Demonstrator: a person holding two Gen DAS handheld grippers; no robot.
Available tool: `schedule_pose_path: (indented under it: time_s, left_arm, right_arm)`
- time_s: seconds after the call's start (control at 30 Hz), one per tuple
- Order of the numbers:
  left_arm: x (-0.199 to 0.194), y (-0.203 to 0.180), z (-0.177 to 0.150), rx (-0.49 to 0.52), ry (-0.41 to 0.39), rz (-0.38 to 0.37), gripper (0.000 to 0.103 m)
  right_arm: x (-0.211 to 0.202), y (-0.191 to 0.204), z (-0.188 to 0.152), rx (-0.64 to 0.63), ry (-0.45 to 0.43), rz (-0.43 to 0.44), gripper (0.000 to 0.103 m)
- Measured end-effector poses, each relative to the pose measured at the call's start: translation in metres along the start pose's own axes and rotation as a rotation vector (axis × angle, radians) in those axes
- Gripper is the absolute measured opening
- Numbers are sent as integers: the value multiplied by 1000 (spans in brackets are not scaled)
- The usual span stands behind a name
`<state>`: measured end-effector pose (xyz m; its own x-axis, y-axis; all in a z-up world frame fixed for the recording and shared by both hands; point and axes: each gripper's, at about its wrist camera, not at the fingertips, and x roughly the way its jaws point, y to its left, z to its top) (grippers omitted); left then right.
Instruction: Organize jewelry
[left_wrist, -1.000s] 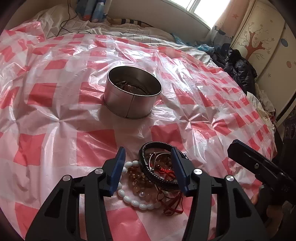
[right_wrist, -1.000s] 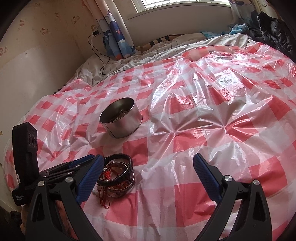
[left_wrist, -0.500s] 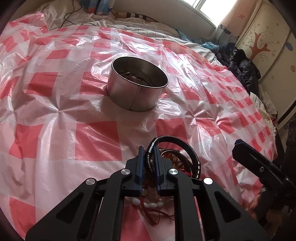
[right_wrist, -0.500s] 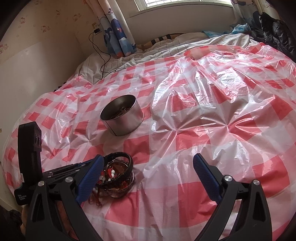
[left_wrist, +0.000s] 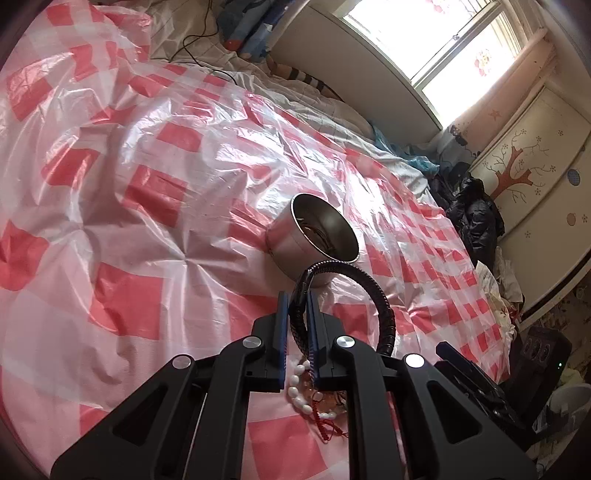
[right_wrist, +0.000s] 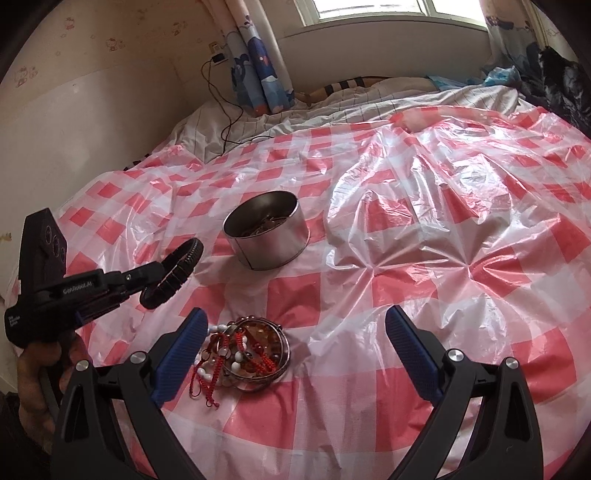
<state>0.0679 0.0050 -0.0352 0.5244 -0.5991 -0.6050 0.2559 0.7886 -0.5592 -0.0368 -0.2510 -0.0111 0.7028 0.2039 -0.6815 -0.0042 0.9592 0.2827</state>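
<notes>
My left gripper (left_wrist: 298, 314) is shut on a black braided bracelet (left_wrist: 373, 291), which hangs clear of the bed, short of the round metal tin (left_wrist: 314, 236). From the right wrist view the same bracelet (right_wrist: 173, 273) is in the air to the left of the tin (right_wrist: 267, 236), which holds some jewelry. A pile of jewelry (right_wrist: 245, 350) lies on the checked sheet: white beads, red cord, amber beads, metal bangles. My right gripper (right_wrist: 295, 350) stands open, the pile next to its left finger.
A red and white checked plastic sheet (right_wrist: 406, 221) covers the bed. A wall and a charger cable (right_wrist: 221, 110) are at the far left, dark clothes (left_wrist: 476, 218) and a painted cupboard (left_wrist: 528, 173) at the right. A hand (right_wrist: 33, 373) holds the left gripper.
My left gripper shut on the black bracelet in the pile, then lifted it off and carried it toward the tin, rolling as it went. The right gripper has stayed open in place.
</notes>
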Motion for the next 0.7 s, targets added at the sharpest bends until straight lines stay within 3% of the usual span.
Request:
schedule_pose_path:
  time_s: [0.27,0.7]
  left_arm:
    - [0,6,0,9,5,31,9]
    - [5,2,-5,31,13,47,9]
  right_arm:
    - [8,42,-13,-207,17,-18,93]
    - [19,60,-23,-301,-11,-64,93]
